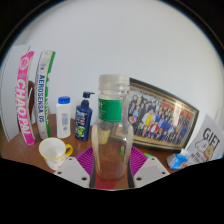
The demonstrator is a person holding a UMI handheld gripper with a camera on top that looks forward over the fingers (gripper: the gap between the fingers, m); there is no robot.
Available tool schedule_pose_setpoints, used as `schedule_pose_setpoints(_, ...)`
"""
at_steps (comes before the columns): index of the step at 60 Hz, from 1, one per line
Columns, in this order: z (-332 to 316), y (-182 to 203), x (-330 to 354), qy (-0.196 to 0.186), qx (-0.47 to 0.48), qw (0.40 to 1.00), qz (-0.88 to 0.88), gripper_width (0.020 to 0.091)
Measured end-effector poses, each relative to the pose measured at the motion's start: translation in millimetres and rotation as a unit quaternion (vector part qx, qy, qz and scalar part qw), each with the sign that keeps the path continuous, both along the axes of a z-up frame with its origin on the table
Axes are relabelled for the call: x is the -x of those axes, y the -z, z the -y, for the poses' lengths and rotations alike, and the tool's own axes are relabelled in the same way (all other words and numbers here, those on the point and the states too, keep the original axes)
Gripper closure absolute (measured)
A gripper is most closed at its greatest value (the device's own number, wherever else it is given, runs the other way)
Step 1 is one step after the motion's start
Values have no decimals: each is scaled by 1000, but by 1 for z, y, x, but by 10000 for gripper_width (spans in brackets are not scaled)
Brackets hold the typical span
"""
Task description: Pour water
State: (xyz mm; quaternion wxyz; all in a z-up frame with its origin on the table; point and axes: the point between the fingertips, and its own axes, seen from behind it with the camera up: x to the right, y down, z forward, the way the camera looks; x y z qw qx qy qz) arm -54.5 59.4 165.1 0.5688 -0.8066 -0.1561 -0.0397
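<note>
The gripper (pixel 111 168) has its two fingers closed against the sides of a clear plastic bottle (pixel 111 130), the magenta pads (pixel 85 161) pressing on its lower body from either side, so the bottle stands upright between them and fills the space just ahead. It has a pale cap, a green band of label below the neck, and what looks like water in its lower half. Beyond the fingers is a brown wooden tabletop (pixel 30 150), and behind it a plain pale wall (pixel 130 40). To the left of the bottle sits a small cream cup (pixel 53 152) with its handle turned toward the fingers. Farther back stand a small white-capped bottle (pixel 64 116) and, beside it, a dark blue pump bottle (pixel 85 115). Tall boxes (pixel 30 90) with red and green lettering lean against the wall on the left. To the right a framed group photograph (pixel 160 118) rests tilted against the wall, and near it a white item with printed letters (pixel 208 135).
</note>
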Motion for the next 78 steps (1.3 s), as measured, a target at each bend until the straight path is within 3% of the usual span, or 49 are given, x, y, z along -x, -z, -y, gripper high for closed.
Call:
schedule_pose_setpoints(10,-11,58,-2,12,36,995,-96,667)
schedule_pose_setpoints(25,-11,122,-3,21,67,992,-106,656)
schedule_pose_setpoints(32,-9,117,-4,21,31,994,-106,638)
schedule_pose_setpoints(41,-7,123,-6,31,41,992,-116,532)
schedule_pose_setpoints(46,3,135,-11,47,75,990,-109,251)
schedule_pose_setpoints(47,6,135,-12,49,79,990,-109,234)
schedule_pose_setpoints(49,13,135,-13,56,87,989,-110,275)
schedule_pose_setpoints(53,29,127,-17,72,97,986,-114,244)
schedule_pose_setpoints(61,79,100,-16,95,117,983,-105,252)
schedule_pose_setpoints(78,200,25,17,101,137,982,-80,252)
